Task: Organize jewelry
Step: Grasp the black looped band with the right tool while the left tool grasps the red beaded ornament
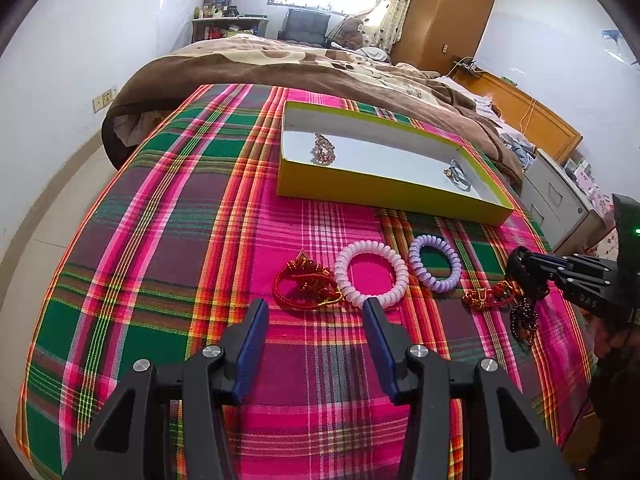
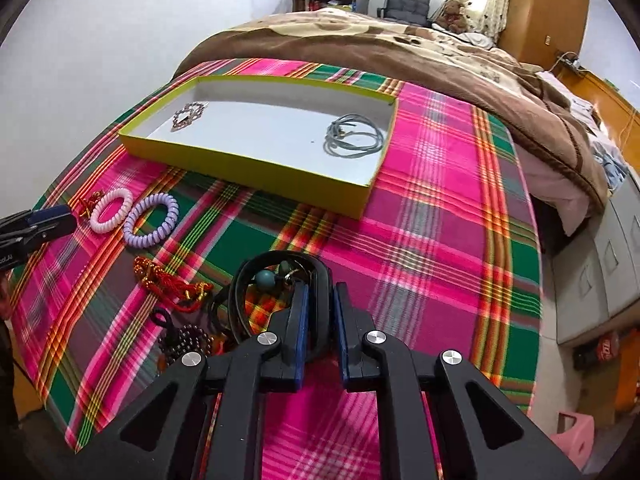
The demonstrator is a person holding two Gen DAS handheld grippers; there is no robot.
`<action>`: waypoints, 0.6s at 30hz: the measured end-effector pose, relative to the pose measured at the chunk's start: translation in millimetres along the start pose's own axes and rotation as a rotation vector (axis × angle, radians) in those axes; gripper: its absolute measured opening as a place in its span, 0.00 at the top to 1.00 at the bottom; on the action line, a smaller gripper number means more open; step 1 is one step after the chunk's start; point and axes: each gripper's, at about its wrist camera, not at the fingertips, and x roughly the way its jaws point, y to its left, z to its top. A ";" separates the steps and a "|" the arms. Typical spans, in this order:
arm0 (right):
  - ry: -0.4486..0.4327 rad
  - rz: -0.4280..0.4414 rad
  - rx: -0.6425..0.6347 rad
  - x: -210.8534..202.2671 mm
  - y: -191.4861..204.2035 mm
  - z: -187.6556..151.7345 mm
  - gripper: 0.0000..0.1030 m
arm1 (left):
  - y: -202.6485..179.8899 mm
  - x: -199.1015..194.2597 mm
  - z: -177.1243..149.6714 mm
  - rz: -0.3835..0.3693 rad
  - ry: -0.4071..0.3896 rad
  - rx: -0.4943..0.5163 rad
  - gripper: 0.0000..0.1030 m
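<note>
A yellow-sided box (image 1: 384, 192) with a white floor lies on the plaid cloth; it holds a beaded bracelet (image 1: 324, 148) and a grey cord necklace (image 2: 354, 136). My left gripper (image 1: 316, 308) is open, just short of a red cord bracelet (image 1: 304, 284) and a pink coil bracelet (image 1: 370, 274). A purple coil bracelet (image 1: 436, 262) lies to the right. My right gripper (image 2: 322, 292) is shut on a black cord necklace (image 2: 280, 260) with a teal bead (image 2: 265, 279). Another red cord piece (image 2: 168, 284) and dark beads (image 2: 188, 340) lie beside it.
The plaid cloth (image 1: 160, 240) covers a table that butts against a bed with a brown blanket (image 1: 280, 60). A grey cabinet (image 2: 600, 264) stands to the right. The floor drops off at the cloth's left edge (image 1: 52, 272).
</note>
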 end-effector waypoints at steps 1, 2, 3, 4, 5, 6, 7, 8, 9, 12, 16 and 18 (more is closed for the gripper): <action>-0.011 0.001 0.013 -3.4 -3.0 -1.1 0.88 | -0.3 0.4 0.4 -0.002 -0.001 0.000 0.53; -0.023 0.008 0.026 -7.4 -6.2 -2.0 0.88 | -0.8 0.7 0.3 -0.002 -0.001 0.001 0.53; -0.033 0.012 0.038 -10.7 -9.1 -2.8 0.88 | -0.4 0.7 0.4 -0.001 0.000 0.000 0.53; -0.045 0.012 0.052 -14.6 -12.0 -3.5 0.88 | -0.3 0.7 0.2 -0.002 0.000 -0.002 0.53; -0.067 0.014 0.069 -19.7 -15.2 -3.9 0.88 | -0.1 0.9 0.1 -0.001 0.001 -0.005 0.53; -0.081 0.017 0.083 -22.3 -17.6 -4.0 0.88 | 0.1 1.5 -0.1 -0.001 0.004 -0.006 0.53; -0.086 0.013 0.099 -23.7 -20.4 -4.5 0.88 | 0.3 1.9 -0.3 0.001 0.006 -0.006 0.53; -0.094 0.014 0.118 -26.7 -24.8 -5.3 0.88 | 0.3 2.0 -0.6 0.003 0.007 -0.006 0.53; -0.107 0.027 0.130 -29.7 -26.5 -6.7 0.88 | -0.4 1.3 -1.1 0.000 0.006 -0.001 0.53; -0.144 0.048 0.175 -41.3 -30.4 -11.2 0.88 | 0.9 2.3 -0.4 0.003 0.010 0.004 0.53; -0.166 0.013 0.204 -52.9 -34.7 -20.8 0.88 | 3.2 2.5 0.7 0.017 0.006 0.005 0.53; -0.163 0.002 0.205 -53.3 -34.7 -25.8 0.88 | 5.4 4.0 1.4 0.007 0.010 -0.001 0.53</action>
